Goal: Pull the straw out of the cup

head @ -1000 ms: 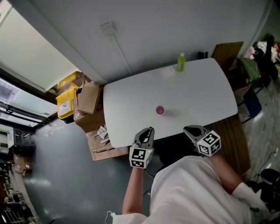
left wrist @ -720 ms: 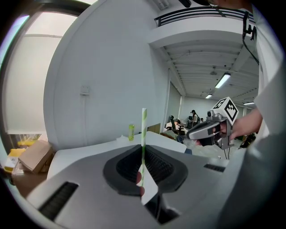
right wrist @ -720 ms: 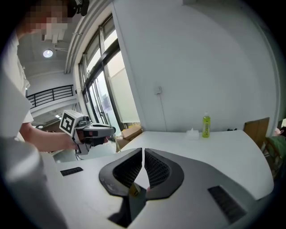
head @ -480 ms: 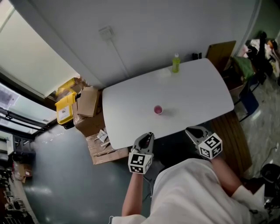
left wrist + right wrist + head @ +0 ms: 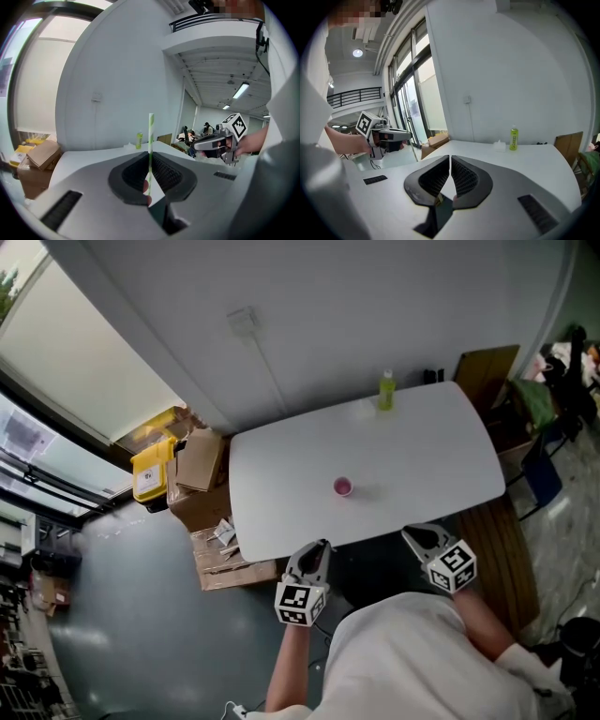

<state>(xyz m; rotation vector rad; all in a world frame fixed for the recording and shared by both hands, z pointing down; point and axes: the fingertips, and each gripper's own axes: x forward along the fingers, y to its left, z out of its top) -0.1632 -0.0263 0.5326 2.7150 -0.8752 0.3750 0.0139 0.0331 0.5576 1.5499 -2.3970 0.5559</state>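
At the near edge of the desk, my left gripper has its jaws clamped on the green-striped straw, upright and well short of the pink cup. My right gripper, jaws together and empty, sits slightly farther from the cup.

Green-striped straw upright, clear of pink cup

A white table with rounded corners stands in front of me. A small pink cup sits alone near its middle, a little towards my side. At the far edge a green bottle stands upright, with a small pale object, too blurred to identify, just beside it.
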